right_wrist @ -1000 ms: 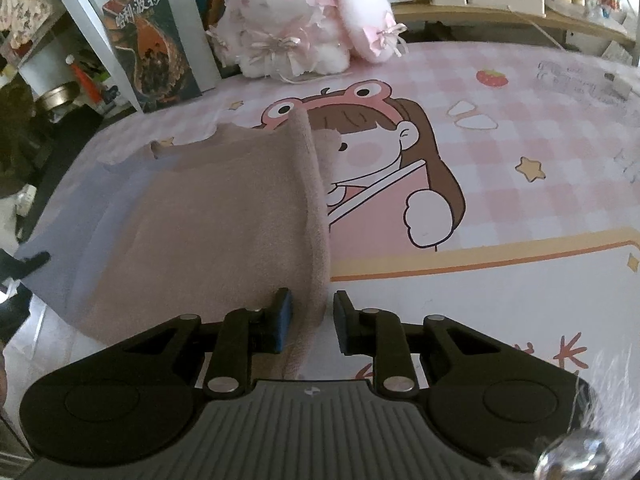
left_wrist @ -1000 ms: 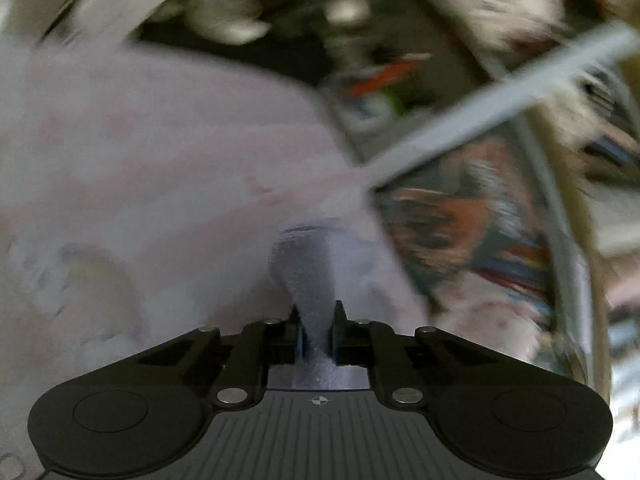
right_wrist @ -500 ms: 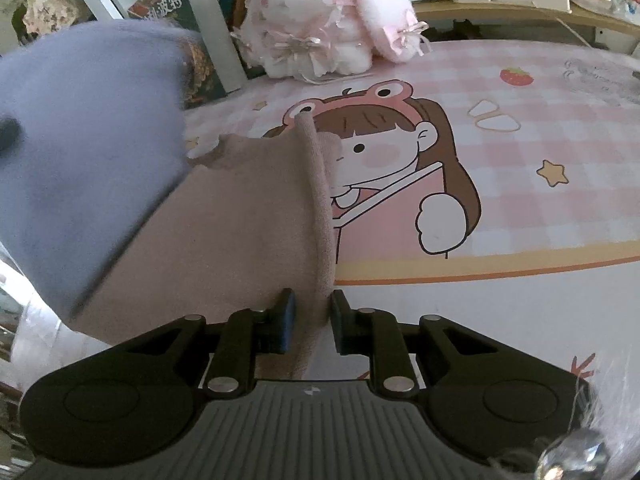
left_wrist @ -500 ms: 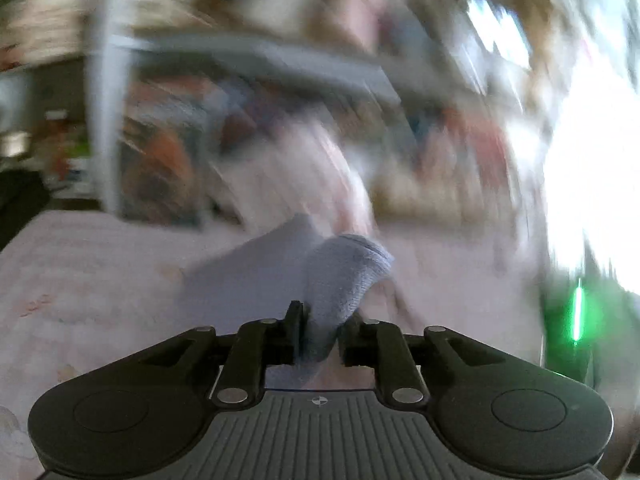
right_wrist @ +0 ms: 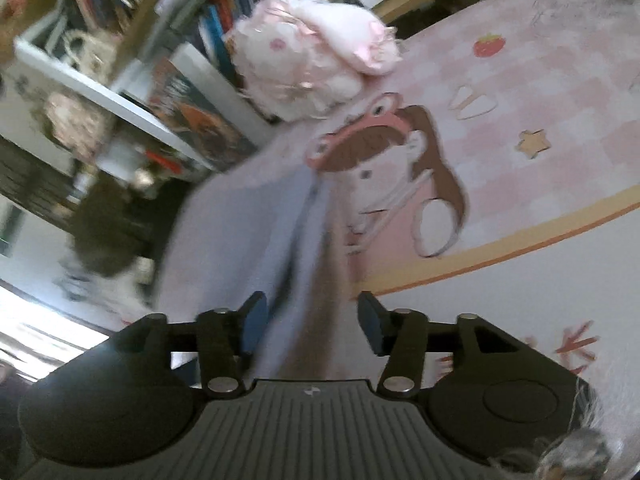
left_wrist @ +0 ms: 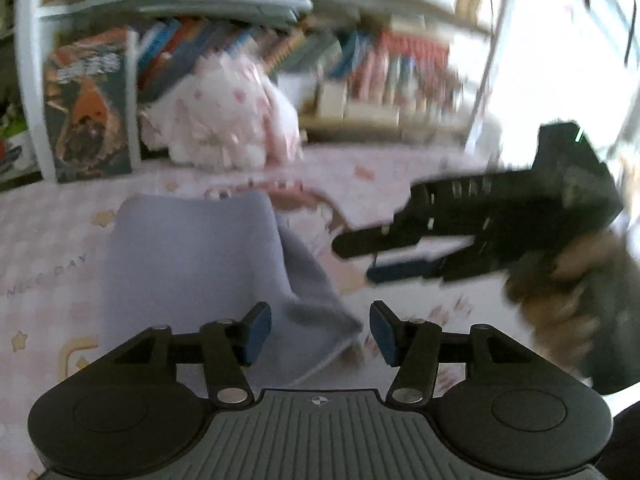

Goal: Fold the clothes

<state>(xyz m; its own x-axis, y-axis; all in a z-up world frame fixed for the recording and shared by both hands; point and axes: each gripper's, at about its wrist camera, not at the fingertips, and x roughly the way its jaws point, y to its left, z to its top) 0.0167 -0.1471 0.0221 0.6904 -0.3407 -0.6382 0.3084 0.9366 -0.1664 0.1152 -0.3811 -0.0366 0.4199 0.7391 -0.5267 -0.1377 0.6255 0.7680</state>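
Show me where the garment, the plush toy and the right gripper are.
garment (left_wrist: 188, 264): left wrist view, on its flat folded top.
plush toy (right_wrist: 308, 52): right wrist view, on the middle of its body.
right gripper (left_wrist: 356, 258): left wrist view, midway between its two fingertips.

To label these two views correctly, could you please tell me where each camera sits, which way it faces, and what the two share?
Left wrist: sits on the left hand-held gripper, facing down over the folded grey-lilac garment toward the bookshelf; its jaws are opening, the cloth's corner lying loose between them. The right hand-held gripper and the hand holding it show.
Right wrist: sits on the right hand-held gripper, tilted, facing down along the garment's edge on the pink cartoon mat; jaws opening, cloth between.
Shared: garment, pink plush toy, mat, bookshelf.
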